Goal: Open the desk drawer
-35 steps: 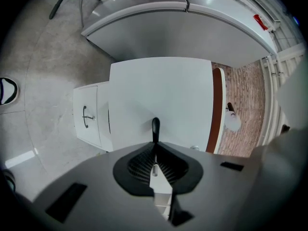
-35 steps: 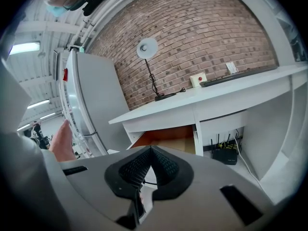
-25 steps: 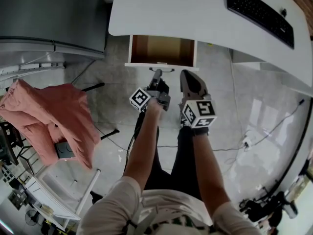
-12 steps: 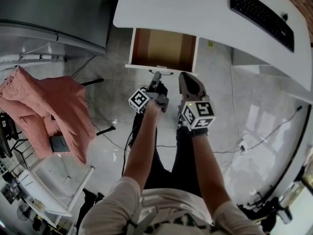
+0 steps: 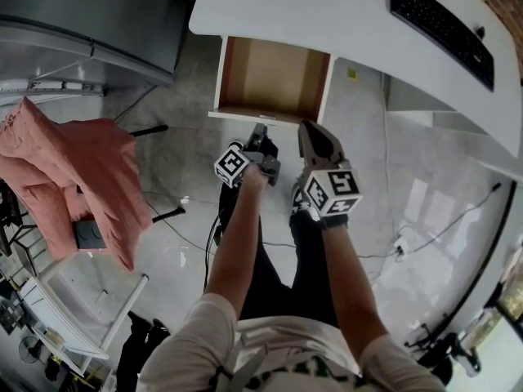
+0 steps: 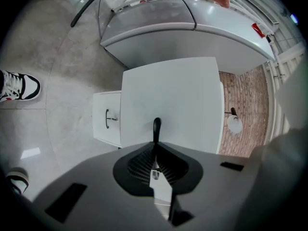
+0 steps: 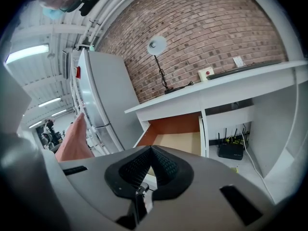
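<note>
The desk drawer point(image 5: 274, 76) stands pulled out from under the white desk point(image 5: 327, 11), its brown inside bare. In the right gripper view the drawer point(image 7: 178, 138) shows open beyond my right gripper point(image 7: 150, 150). My left gripper point(image 5: 260, 131) hangs just before the drawer's white front, jaws shut with nothing between them. My right gripper point(image 5: 309, 131) is beside it, also shut and empty. In the left gripper view, my left gripper point(image 6: 156, 125) points at the desk, and a white panel with a small handle point(image 6: 109, 118) lies well apart from the tips.
A black keyboard point(image 5: 441, 27) lies on the desk. A grey fridge point(image 5: 90, 15) stands to the left. A chair draped with pink cloth point(image 5: 73, 178) is at the left. Cables point(image 5: 409, 239) run over the floor, and a router point(image 7: 231, 150) sits under the desk.
In the head view more of the drawer's inside shows below the desk edge than a second ago. Both grippers stay shut just in front of it, the left slightly lower.
</note>
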Demonstrator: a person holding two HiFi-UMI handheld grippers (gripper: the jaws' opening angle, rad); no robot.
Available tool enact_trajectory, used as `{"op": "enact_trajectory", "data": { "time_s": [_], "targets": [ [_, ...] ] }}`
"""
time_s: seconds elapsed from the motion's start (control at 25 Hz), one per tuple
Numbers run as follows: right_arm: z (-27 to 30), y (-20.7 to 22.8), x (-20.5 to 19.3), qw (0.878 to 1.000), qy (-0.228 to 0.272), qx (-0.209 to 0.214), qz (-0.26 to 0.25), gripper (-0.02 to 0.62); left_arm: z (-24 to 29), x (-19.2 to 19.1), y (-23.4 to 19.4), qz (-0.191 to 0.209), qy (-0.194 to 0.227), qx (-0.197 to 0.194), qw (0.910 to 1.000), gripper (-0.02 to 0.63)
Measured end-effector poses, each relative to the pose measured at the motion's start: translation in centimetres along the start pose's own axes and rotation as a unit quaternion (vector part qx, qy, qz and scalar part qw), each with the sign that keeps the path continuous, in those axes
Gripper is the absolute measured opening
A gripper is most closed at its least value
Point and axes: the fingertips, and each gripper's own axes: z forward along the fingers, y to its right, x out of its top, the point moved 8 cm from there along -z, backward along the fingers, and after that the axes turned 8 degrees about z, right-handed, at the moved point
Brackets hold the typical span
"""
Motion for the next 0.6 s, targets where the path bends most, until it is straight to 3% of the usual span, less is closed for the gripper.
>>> {"op": "enact_trajectory", "data": {
  "time_s": [0.6],
  "targets": [
    [-0.6, 2.0, -1.9, 1.000, -0.014, 0.010, -0.016, 0.002, 0.4, -0.2, -4.1, -0.011, 0.007, 0.015, 0.9998, 0.011]
  ]
}}
